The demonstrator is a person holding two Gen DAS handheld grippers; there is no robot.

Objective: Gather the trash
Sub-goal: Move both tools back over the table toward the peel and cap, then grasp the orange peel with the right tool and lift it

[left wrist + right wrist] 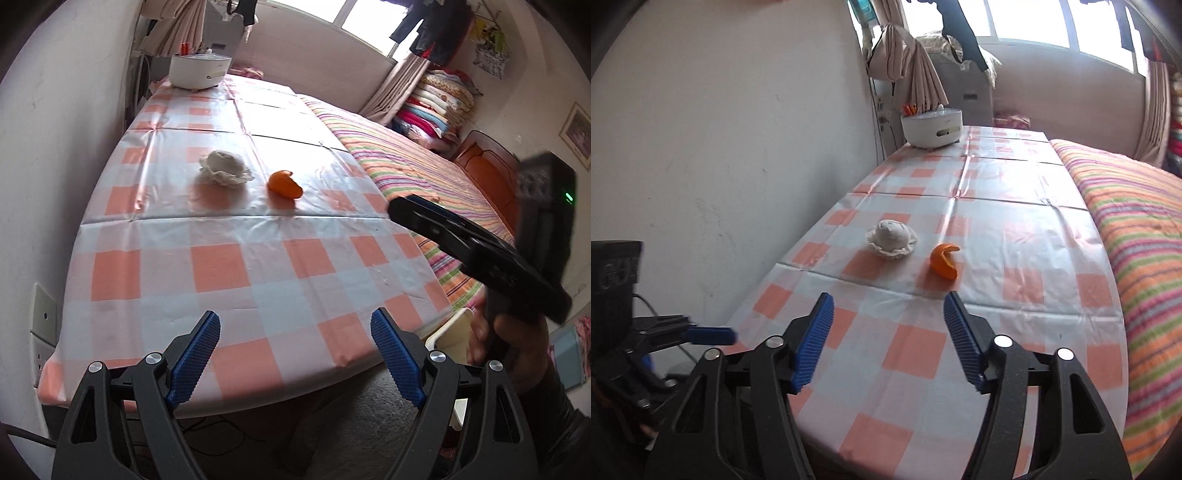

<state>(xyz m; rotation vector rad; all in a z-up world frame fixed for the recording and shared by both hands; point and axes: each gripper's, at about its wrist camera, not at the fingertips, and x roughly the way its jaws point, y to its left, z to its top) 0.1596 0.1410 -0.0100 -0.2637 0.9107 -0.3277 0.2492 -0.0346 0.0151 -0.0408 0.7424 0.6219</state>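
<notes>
A crumpled white tissue wad and a curled orange peel lie side by side on the orange-and-white checked tablecloth. They also show in the right wrist view, tissue wad and peel. My left gripper is open and empty over the table's near edge, well short of both. My right gripper is open and empty above the cloth, just short of the peel. The right gripper's body shows at the right of the left wrist view; the left gripper shows at the lower left of the right wrist view.
A white round appliance stands at the table's far end. A wall runs along the left side. A bed with a striped cover borders the right side. A cream bin rim sits below the table's near right corner.
</notes>
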